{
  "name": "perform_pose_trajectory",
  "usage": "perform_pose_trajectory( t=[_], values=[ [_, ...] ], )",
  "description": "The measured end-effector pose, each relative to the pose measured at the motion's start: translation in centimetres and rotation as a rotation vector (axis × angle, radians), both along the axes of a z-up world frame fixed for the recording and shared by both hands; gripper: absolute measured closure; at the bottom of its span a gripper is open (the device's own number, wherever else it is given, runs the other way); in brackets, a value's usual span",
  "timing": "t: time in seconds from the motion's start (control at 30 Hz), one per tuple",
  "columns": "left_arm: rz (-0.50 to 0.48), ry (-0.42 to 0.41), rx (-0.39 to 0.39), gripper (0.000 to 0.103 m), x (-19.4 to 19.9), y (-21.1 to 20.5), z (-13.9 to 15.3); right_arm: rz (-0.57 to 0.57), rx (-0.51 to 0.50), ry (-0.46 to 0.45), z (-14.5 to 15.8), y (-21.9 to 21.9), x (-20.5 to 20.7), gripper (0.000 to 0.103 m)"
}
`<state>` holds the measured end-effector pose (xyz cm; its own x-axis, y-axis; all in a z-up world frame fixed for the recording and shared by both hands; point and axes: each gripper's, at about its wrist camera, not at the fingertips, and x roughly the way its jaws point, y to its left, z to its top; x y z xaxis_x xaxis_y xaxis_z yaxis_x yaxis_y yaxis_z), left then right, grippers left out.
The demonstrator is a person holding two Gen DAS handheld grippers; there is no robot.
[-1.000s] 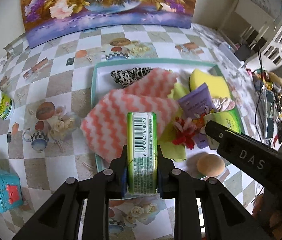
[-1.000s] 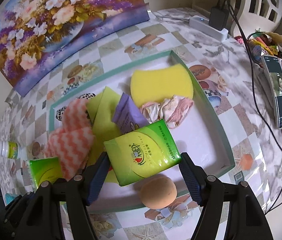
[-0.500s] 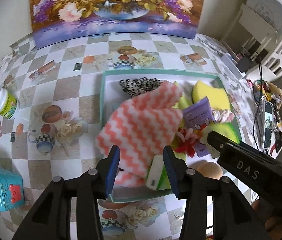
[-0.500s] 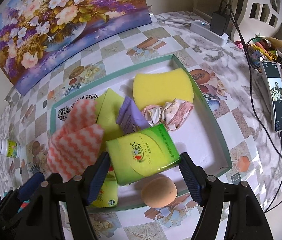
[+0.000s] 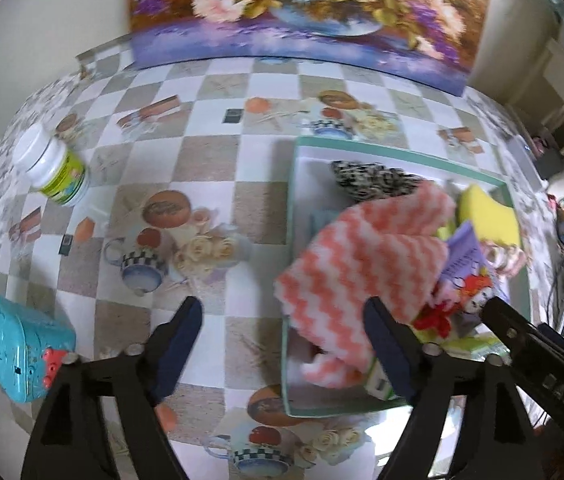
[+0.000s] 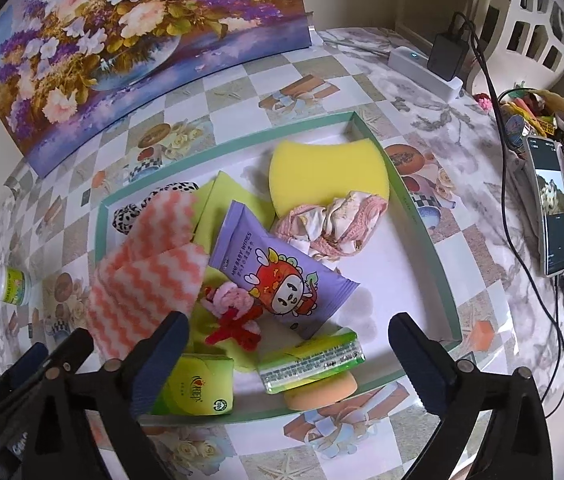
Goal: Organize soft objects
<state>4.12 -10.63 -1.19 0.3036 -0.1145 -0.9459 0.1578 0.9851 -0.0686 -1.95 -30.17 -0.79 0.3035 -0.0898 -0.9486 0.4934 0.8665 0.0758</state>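
Both grippers' jaws stand wide apart and hold nothing. Ahead of the right gripper (image 6: 288,338), a shiny green tissue pack (image 6: 312,362) leans on a round orange sponge (image 6: 322,394) inside the teal tray (image 6: 422,224). The fluffy pink zigzag cloth (image 5: 366,264) sits just past the left gripper (image 5: 282,326), over the tray's near edge.

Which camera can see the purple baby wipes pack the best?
The right wrist view: the purple baby wipes pack lies in full sight, cartoon face and lettering clear. The left wrist view shows only a blurred purple corner behind the pink zigzag cloth.
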Motion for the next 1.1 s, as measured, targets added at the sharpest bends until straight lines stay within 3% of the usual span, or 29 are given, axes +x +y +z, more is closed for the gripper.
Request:
perform_pose_trajectory(
  t=[0.27, 0.53, 0.67, 0.83, 0.97, 1.1],
  values=[
    [0.06, 0.021, 0.016, 0.014, 1.1, 1.6, -1.3, 0.011, 0.004, 0.006, -0.2, 0.3, 0.2, 0.002],
    [0.057, 0.037, 0.006, 0.014, 0.9, 2.3, -1.6, 0.01, 0.01, 0.019, -0.3, 0.4, -0.1, 0.002],
    [0.055, -0.001, -0.009, 0.014, 0.4, 2.9, -0.5, 0.011, 0.006, 0.005, 0.2, 0.8, -0.5, 0.002],
    [0.065, -0.056, 0.029, 0.014, -0.8, 4.1, 1.1, 0.051, -0.003, -0.005, 0.9, 2.3, -1.2, 0.002],
    [0.1, -0.08, 0.0, 0.014, -2.4, 5.6, 2.2, 0.091, -0.015, -0.026, 1.7, 3.7, -2.1, 0.002],
    [0.11, -0.117, 0.06, 0.014, -4.4, 6.4, 2.9, 0.118, -0.027, -0.042, 2.2, 4.9, -3.4, 0.002]
  ],
)
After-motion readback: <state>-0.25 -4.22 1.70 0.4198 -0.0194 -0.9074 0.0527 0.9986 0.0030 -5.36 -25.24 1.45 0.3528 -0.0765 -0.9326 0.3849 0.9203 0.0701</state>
